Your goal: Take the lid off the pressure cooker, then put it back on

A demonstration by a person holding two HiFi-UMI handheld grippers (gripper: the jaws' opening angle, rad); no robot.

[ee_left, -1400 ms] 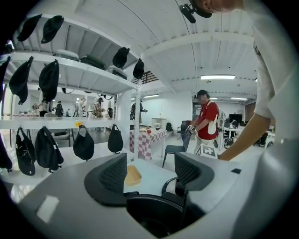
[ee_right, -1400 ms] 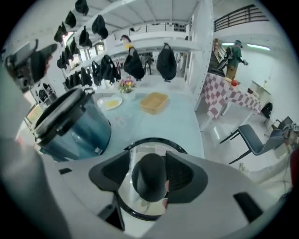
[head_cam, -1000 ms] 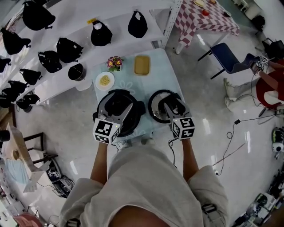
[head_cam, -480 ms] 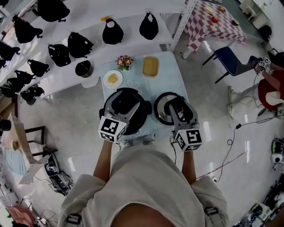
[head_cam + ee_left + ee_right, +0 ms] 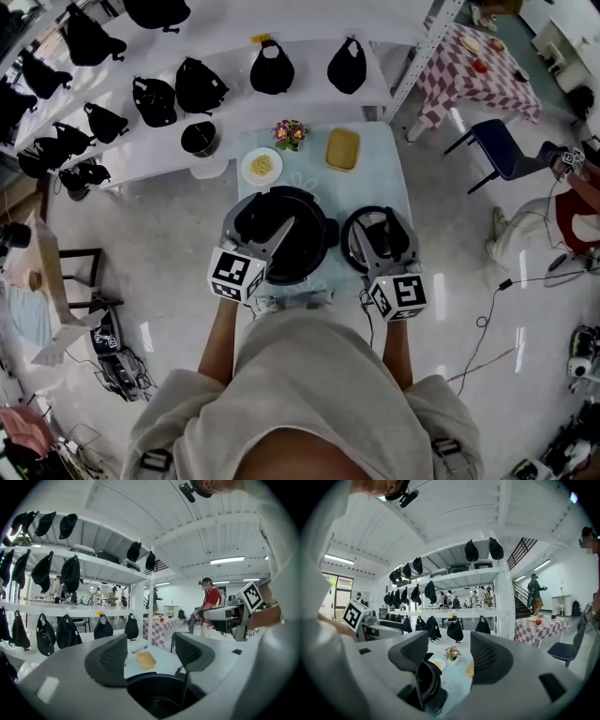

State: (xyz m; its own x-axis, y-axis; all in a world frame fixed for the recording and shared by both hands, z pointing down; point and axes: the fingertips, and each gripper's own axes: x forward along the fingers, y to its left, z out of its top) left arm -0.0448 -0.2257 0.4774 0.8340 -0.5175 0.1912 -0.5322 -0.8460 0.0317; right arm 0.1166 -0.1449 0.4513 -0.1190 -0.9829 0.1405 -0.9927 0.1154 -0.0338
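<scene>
- Pale blue desk: carries everything below.
- Round black pressure cooker: on the left half of the desk, open, its dark inside showing.
- Round black lid with a shiny rim: off the cooker, on the desk just to the cooker's right.
- Left gripper: above the open cooker. Jaws wide apart, holding nothing; the pot's rim shows below the gap.
- Right gripper: over the lid in the head view. Jaws have just been opening and now stand wide apart, with nothing between them.
- Far half of the desk: rectangular yellow tray, white plate of yellow food, and a small pot of flowers between them.
</scene>
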